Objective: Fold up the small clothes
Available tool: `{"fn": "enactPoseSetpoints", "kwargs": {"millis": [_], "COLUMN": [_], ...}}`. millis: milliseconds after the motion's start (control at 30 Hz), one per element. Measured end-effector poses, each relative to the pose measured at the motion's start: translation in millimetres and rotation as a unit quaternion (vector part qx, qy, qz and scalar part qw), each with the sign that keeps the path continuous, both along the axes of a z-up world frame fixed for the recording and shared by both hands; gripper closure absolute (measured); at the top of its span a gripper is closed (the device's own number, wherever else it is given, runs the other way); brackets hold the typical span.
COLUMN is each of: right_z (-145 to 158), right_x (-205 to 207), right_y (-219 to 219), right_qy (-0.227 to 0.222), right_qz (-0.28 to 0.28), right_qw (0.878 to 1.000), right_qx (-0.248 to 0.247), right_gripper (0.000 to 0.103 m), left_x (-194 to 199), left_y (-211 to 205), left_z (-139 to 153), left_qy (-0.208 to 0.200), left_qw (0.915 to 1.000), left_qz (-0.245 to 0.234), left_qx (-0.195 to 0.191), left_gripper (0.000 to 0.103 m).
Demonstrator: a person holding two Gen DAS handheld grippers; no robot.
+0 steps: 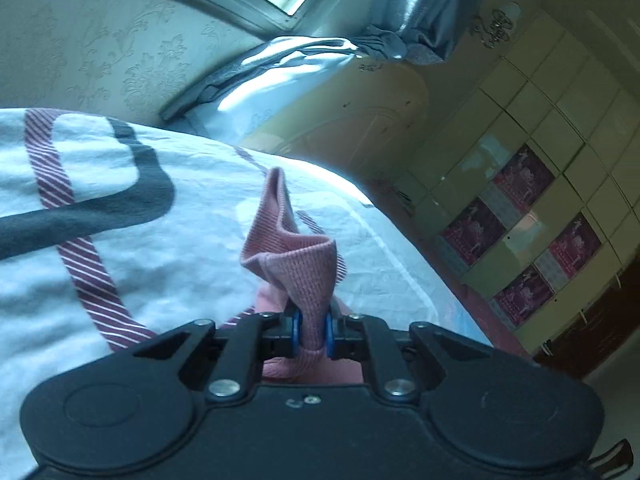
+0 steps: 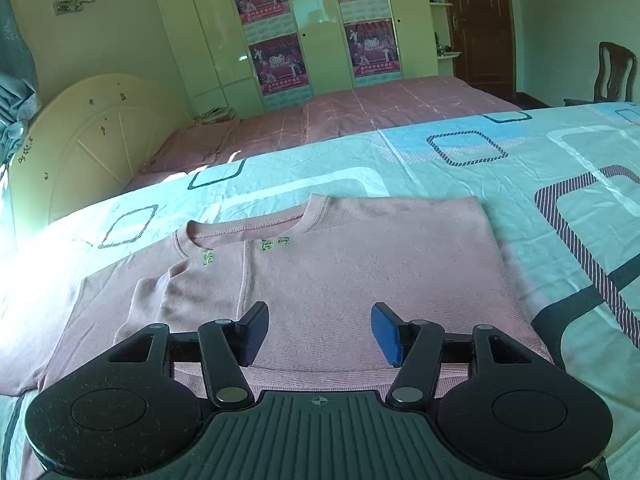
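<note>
A small pink knit top (image 2: 340,264) lies flat on the patterned bedsheet (image 2: 520,168), its neckline toward the far side and its right part folded over the body. In the left wrist view my left gripper (image 1: 313,334) is shut on a ribbed pink edge of the top (image 1: 296,256), which bunches up between the blue pads and stands above them. My right gripper (image 2: 320,330) hovers open over the lower middle of the top, with nothing between its fingers. The rest of the garment is hidden under the left gripper's body.
A cream headboard (image 2: 92,140) stands at the left. A second bed with a pink cover (image 2: 360,112) lies beyond. A wardrobe with posters (image 2: 280,32), a brown door (image 2: 480,24) and a wooden chair (image 2: 612,72) line the far wall. A pillow (image 1: 280,80) lies by the curtain (image 1: 420,12).
</note>
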State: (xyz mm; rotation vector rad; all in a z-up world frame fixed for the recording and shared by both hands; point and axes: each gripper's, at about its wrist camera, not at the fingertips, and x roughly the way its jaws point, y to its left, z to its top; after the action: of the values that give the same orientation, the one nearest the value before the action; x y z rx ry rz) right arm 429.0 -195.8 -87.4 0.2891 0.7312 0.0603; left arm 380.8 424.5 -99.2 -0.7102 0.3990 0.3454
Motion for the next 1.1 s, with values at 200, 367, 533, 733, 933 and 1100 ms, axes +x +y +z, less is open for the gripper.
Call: {"fn": "enactPoseSetpoints", "kwargs": {"millis": [200,367,533,733,933,1100], "right_z": [-2.1,-5.5,-5.1,-8.1,-7.9,-16.9], "right_x": [-5.9,-9.3,-15.7,-16.8,-9.6,11.1], "right_y": [-11.1,-25.0,-40.3,-60.1,-49.9,-13.9], "right_qy": [0.0,0.002,-0.002,0.009,0.013,0.025], "right_qz": [-0.004,-0.016,-0.022,-0.019,0.02,0.055], "right_qw": [1.0,0.999,0.998,0.993,0.984,0.975], "right_qx": [0.014,0.037,0.054,0.118,0.177,0.215], "right_gripper": [0.045,0.045,0.045,0.045,0.045,0.045], "left_x": [49.5,83.9,105.0,127.4,108.7,59.3], "left_y": [-117.4,-222.2,-312.5,-395.2,-409.5,-367.0], "left_z": [16.9,15.4,14.0,-27.6,-36.1,-13.4], "left_qy": [0.008,0.03,0.035,0.106,0.091,0.081], "left_qw": [0.9896,0.9671,0.939,0.8874,0.8707,0.8983], "left_qz": [-0.135,-0.238,-0.318,-0.414,-0.44,-0.372], "left_qx": [0.048,0.085,0.125,0.171,0.2,0.219], "left_gripper": [0.093,0.093,0.093,0.092,0.053,0.047]}}
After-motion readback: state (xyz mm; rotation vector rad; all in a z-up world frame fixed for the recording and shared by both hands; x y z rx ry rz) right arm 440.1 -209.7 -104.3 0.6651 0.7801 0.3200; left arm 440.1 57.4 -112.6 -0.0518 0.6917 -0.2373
